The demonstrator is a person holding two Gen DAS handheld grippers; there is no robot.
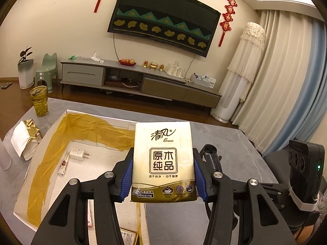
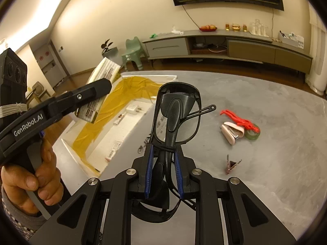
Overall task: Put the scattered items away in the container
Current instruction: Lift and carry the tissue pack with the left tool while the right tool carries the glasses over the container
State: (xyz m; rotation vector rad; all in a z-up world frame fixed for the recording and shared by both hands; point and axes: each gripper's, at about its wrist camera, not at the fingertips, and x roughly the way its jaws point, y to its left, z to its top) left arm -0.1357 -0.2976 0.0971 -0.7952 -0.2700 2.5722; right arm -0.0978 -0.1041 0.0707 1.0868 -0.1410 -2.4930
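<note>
You had open room over the white box point(image 1: 61, 122) at lower left of the left view; only a charger point(image 1: 77, 153) lay on its floor. The yellow tumbler point(image 1: 39, 101) and foil bag point(image 1: 26, 138) crowded its left rim.

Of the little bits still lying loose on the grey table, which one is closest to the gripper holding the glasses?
The small metal clip. It lies alone, just right of the right gripper, while the red clip, pink stapler and green tape roll sit clustered farther off.
</note>
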